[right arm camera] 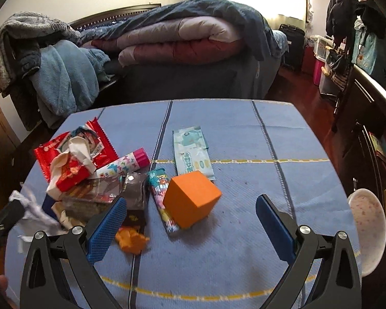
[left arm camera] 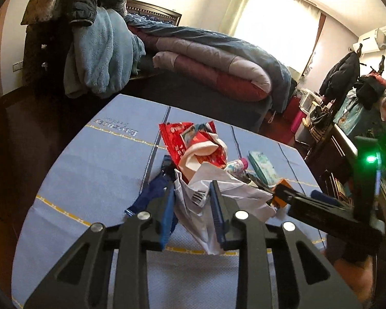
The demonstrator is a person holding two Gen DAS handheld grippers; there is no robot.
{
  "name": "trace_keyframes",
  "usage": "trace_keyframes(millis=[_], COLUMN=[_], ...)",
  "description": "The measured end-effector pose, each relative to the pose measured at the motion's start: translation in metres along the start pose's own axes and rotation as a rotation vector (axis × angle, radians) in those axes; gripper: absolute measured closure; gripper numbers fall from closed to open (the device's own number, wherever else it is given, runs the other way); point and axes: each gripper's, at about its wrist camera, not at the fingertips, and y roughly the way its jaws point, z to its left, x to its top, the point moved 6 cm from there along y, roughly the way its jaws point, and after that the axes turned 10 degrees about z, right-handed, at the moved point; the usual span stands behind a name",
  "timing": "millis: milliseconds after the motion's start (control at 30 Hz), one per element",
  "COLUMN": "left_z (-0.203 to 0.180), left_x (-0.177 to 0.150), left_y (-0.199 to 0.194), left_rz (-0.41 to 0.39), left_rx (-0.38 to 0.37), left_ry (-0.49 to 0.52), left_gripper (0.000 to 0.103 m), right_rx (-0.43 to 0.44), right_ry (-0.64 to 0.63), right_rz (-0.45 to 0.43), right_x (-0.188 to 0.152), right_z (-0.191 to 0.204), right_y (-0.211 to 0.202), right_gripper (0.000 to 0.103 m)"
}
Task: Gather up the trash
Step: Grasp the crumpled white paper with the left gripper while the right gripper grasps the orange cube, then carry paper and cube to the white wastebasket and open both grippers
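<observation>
We observe the left hand-held gripper (left arm camera: 193, 206) pinching a crumpled white paper (left arm camera: 205, 200), its blue pads pressed against both sides of the wad; the paper sits just above the blue cloth of the counter (left arm camera: 89, 175). We note the right hand-held gripper (right arm camera: 193, 221) spread wide, nothing between its fingers, pointing down at the counter with an orange box (right arm camera: 190, 198) ahead of the gap, tilted on one edge.

The rest of the trash lies in a heap on the left part of the counter in the right wrist view: a red snack wrapper (right arm camera: 71, 152) with a white tissue (right arm camera: 77, 149) on it, a glue stick with a pink cap (right arm camera: 123, 164), a dark foil wrapper (right arm camera: 133, 188), a teal candy wrapper (right arm camera: 162, 198) touching the orange box, and a crumpled orange scrap (right arm camera: 131, 239) near the left finger. A pale wet-wipe packet (right arm camera: 193, 152) lies flat just beyond the box. A white bowl (right arm camera: 368, 229) sits at the counter's right edge.
</observation>
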Motion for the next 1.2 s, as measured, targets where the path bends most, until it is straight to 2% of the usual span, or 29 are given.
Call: trace_keyframes(millis=[100, 267, 333, 567, 833, 1033, 1200], left_z=[0.001, 0.001, 0.0, -0.005, -0.028, -0.086, -0.15], left_x=[0.001, 0.001, 0.0, 0.003, 0.005, 0.004, -0.007], left_y=[-0.002, -0.003, -0.004, -0.017, -0.043, -0.048, -0.045], left_rz=[-0.003, -0.004, -0.005, -0.032, -0.07, -0.075, -0.069], left_rx=[0.0, -0.003, -0.007, 0.005, -0.018, -0.074, -0.148], left_ry=[-0.004, -0.002, -0.001, 0.011, 0.053, 0.147, 0.237], left_gripper=[0.074, 0.073, 0.072, 0.072, 0.071, 0.071, 0.071], right_rx=[-0.004, 0.018, -0.003, 0.015, 0.025, -0.02, -0.065], right_ry=[-0.007, 0.01, 0.014, 0.033, 0.068, 0.125, 0.193], right_rz=[0.01, 0.041, 0.04, 0.018, -0.032, -0.082, -0.12], right_x=[0.005, 0.008, 0.006, 0.003, -0.012, -0.033, -0.049], right_z=[0.003, 0.002, 0.0, -0.011, -0.037, -0.084, -0.134], right_y=[0.011, 0.021, 0.02, 0.007, -0.038, -0.078, -0.109], right_gripper=[0.011, 0.043, 0.05, 0.051, 0.051, 0.051, 0.051])
